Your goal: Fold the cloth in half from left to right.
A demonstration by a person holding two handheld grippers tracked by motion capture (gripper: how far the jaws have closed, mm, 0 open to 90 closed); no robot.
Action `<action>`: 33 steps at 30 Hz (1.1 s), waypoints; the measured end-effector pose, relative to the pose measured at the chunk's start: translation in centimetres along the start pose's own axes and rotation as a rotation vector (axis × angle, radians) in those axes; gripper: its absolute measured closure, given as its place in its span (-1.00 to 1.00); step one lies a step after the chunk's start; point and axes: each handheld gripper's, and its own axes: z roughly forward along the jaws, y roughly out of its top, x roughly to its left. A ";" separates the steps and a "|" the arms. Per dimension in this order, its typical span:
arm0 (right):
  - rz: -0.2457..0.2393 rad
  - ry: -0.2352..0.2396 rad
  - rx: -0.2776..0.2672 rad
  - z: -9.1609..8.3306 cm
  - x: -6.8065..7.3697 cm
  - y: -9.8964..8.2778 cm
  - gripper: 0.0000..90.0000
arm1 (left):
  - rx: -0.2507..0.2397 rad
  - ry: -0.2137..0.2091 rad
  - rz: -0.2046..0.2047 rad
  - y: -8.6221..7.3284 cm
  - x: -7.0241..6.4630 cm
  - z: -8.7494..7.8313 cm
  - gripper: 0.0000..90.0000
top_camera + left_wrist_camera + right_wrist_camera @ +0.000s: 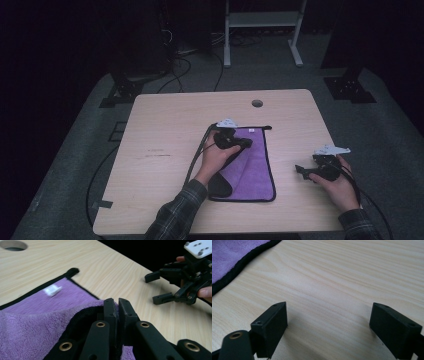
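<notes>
Lying flat on the table (pixel 165 130), just right of centre: a purple cloth (pixel 255 165) with black trim, its left part folded over so that the dark underside is facing up near the front edge. Sitting on the cloth's far part, close to the trim: a small white tag (pixel 52 290).

Gripping the cloth's black-trimmed edge (pixel 82 315) in the left claw (pixel 246 143), jaws pressed together on the fabric and holding the fold raised above the layer beneath. Seen in the left claw view, pinching a thin seam of trim between the two pads (pixel 110 307). Reaching in from the bottom of the high view, a plaid sleeve (pixel 175 212) behind the left hand (pixel 214 159), with a cable (pixel 197 150) trailing back along the table.

Resting to the right of the cloth, well apart from it: the right claw (pixel 301 170), jaws standing wide apart with nothing between them, pointing toward the cloth. Showing bare wood between the pads (pixel 272 325) in the right claw view, with the cloth's trimmed corner (pixel 234 265) at the upper left. Wrapping around the tool, the right hand (pixel 340 187).

Sitting near the table's far edge: a round hole (pixel 257 103).
</notes>
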 end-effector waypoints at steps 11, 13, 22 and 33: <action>-0.003 0.002 -0.001 0.0 -0.1 0.0 -0.70 | 0.063 -0.018 0.009 0.1 -1.0 3.9 0.89; -0.004 0.003 0.000 0.0 -0.1 0.0 -0.70 | 0.086 -0.017 0.011 -0.1 -0.9 4.5 0.89; -0.004 0.003 -0.001 0.1 -0.1 0.1 -0.70 | 0.098 -0.037 0.029 -0.5 -0.9 5.3 0.73; -0.009 0.011 0.002 0.1 -0.2 0.1 -0.75 | 0.077 0.064 0.096 -0.9 -0.3 0.3 -0.03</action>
